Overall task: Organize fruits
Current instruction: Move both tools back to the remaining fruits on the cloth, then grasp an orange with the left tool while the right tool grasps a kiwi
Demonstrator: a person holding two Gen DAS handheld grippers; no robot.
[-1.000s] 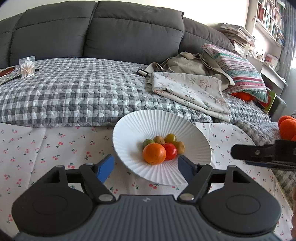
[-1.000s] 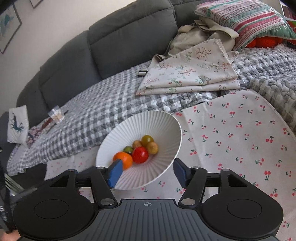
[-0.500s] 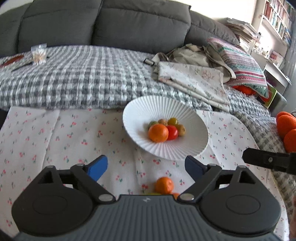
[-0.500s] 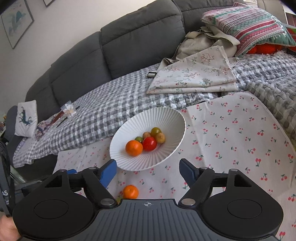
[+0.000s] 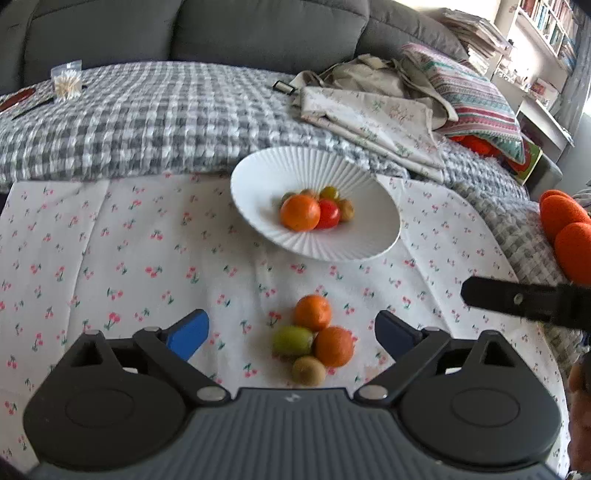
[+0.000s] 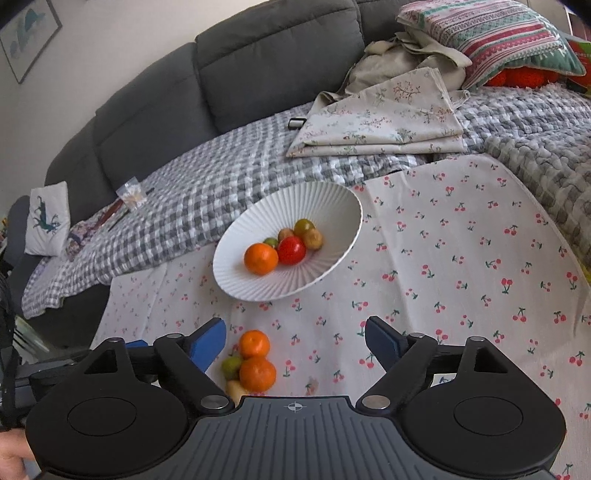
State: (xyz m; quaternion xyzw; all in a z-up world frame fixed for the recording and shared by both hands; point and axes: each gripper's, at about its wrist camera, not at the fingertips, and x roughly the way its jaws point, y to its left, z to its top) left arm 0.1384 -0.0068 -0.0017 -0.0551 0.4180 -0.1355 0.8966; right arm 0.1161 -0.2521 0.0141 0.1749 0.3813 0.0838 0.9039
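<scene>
Four loose fruits are seen low in the frame, centred between the left gripper's empty, widening jaws. The right gripper is also opening, empty, with the fruits toward its left finger.

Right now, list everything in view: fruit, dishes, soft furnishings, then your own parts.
bowl: one, white, ribbed, on the cherry cloth.
fruit in bowl: six, one orange, one red, four green-brown, piled at its centre.
loose fruit: four, two orange, two green-brown, clustered on the cloth nearer than the bowl.
cherry cloth: one, white with red cherries, under everything.
checked blanket: one, grey-white, on the sofa.
sofa: one, dark grey.
folded fabric: one, beige floral.
striped pillow: one, red-green.
left claw: opening, nothing gripped.
right claw: opening, nothing gripped.
</scene>
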